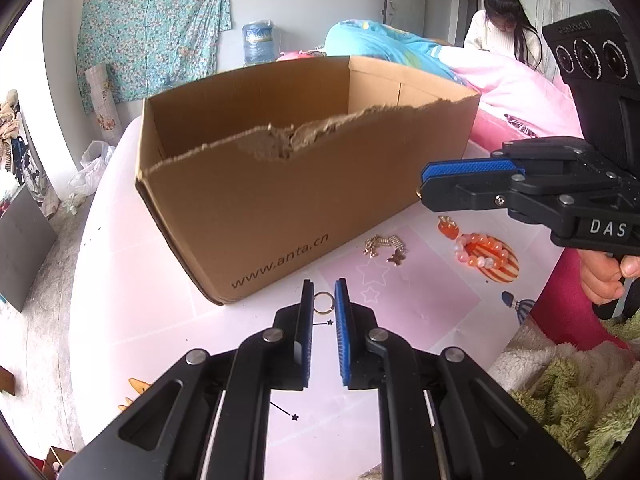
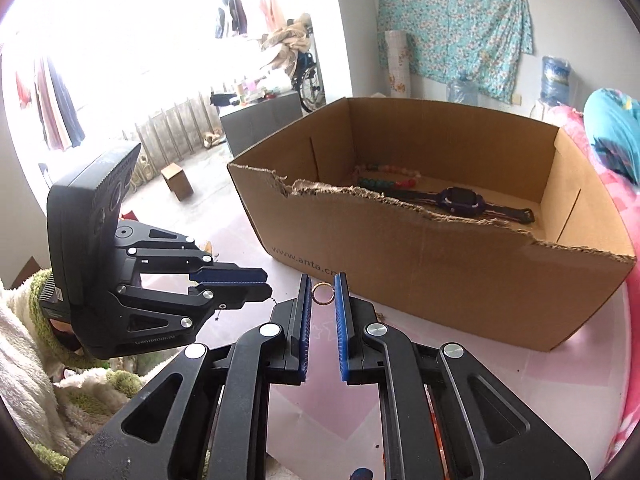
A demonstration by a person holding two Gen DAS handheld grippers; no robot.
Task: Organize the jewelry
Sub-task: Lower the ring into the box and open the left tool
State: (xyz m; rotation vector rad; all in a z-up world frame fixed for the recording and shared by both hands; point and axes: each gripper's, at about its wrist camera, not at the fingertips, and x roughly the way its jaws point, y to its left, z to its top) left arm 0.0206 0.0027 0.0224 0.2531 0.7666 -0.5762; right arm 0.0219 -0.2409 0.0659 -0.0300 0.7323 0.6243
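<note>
Each gripper holds a small gold ring between its blue pads. My left gripper is shut on a ring just above the table, in front of the cardboard box. My right gripper is shut on another ring near the box's front wall. It also shows in the left wrist view, raised at the right. On the table lie gold earrings, an orange bead bracelet and an orange charm. Inside the box lie a dark watch and bead strings.
The box has a torn front rim. A fluffy green-white sleeve is at the table's right edge. A pink bed and a seated person are behind. The left gripper appears in the right wrist view.
</note>
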